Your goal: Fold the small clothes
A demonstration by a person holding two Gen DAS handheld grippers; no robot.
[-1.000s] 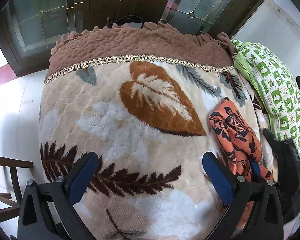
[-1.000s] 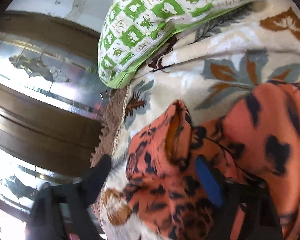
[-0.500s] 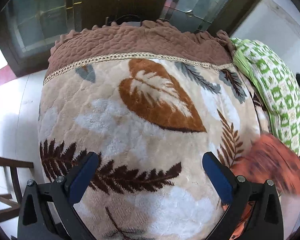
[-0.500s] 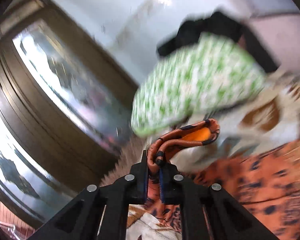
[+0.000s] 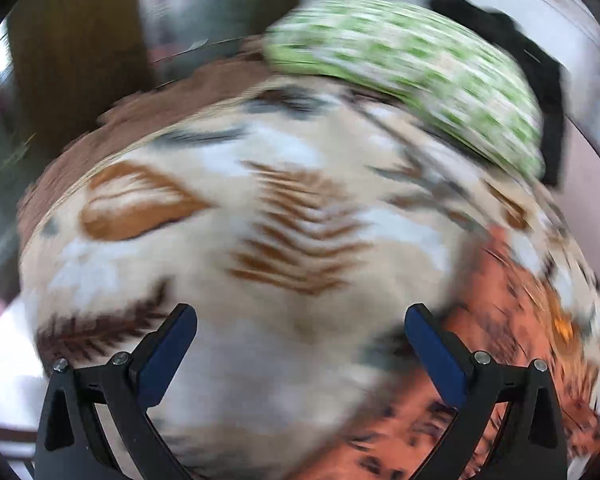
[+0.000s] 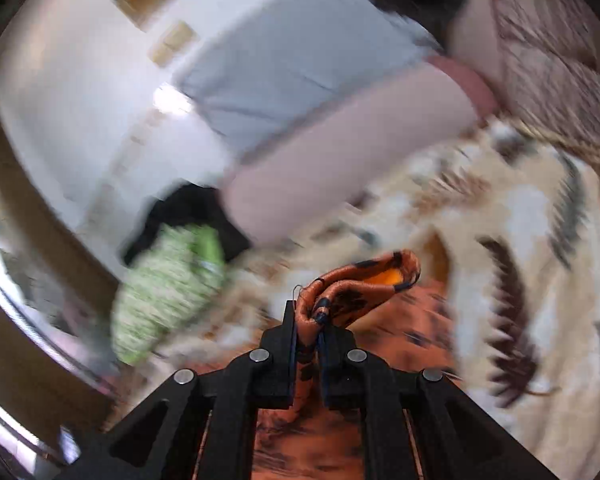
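A bedroom in a home: a bed spread with a plush leaf-print blanket [image 5: 292, 216], a green-and-white pillow [image 5: 412, 68] at its edge beside dark clothing [image 5: 540, 72], a white wall [image 6: 100, 80] and dark wooden glazed doors [image 5: 72, 52] behind.

Orange garment [image 6: 360, 288] with black print, cream blanket [image 5: 300, 208] with brown leaves, green-and-white pillow [image 5: 420, 64]

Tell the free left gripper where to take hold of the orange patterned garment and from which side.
Probably its loose edge lying on the leaf-print blanket, approached from the left. The orange garment spreads right of the open left gripper, while the right gripper pinches a bunched corner. Blur hides the exact hem.
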